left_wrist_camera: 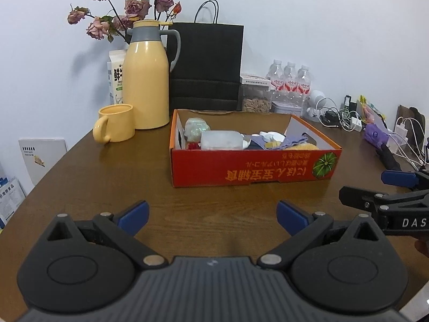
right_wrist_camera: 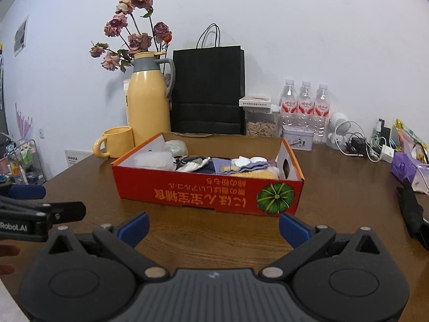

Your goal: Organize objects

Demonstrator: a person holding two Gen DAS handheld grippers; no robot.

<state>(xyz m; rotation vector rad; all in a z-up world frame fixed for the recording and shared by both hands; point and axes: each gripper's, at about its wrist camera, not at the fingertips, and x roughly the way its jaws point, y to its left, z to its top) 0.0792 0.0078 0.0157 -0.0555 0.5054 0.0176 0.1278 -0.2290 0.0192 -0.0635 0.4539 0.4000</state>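
A red cardboard box sits mid-table, filled with small items: a clear plastic container, white lids, purple cloth and a yellow sponge-like piece. My left gripper hovers open over bare wood, short of the box. My right gripper is open too, just before the box's near wall, holding nothing. Each gripper shows at the other view's edge: the right gripper and the left gripper.
A yellow mug and yellow thermos stand left of the box, with dried roses behind. A black paper bag, water bottles, a nut jar, a tin and tangled chargers line the back and right.
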